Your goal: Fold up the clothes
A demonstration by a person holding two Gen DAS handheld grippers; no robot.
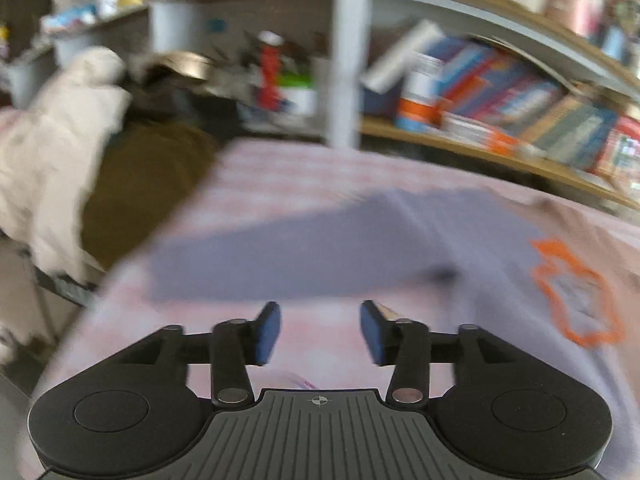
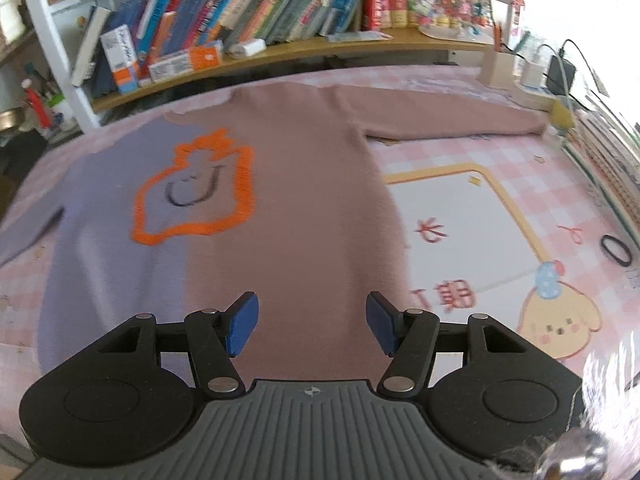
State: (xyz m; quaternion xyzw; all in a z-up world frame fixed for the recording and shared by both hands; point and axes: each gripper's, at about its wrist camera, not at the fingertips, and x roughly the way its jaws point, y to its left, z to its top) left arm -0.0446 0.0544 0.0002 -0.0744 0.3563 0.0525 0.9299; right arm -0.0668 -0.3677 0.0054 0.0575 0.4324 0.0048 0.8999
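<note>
On the checked tablecloth (image 2: 460, 160) a two-tone sweater (image 2: 288, 200) lies flat, front up, sleeves spread, below the bookshelf (image 2: 280, 48). Right gripper (image 2: 312, 328) hovers over its hem, jaws apart, empty. Left gripper (image 1: 320, 332) is likewise parted, holding nothing, near the lilac sleeve (image 1: 320, 248). Pinch each sleeve near the cuff and fold inward, keeping edges straight.

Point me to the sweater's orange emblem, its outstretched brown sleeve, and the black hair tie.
orange emblem (image 2: 196, 188), right wrist view, middle of the outline.
brown sleeve (image 2: 448, 118), right wrist view, mid-length.
black hair tie (image 2: 605, 247), right wrist view, on the ring's left edge.
</note>
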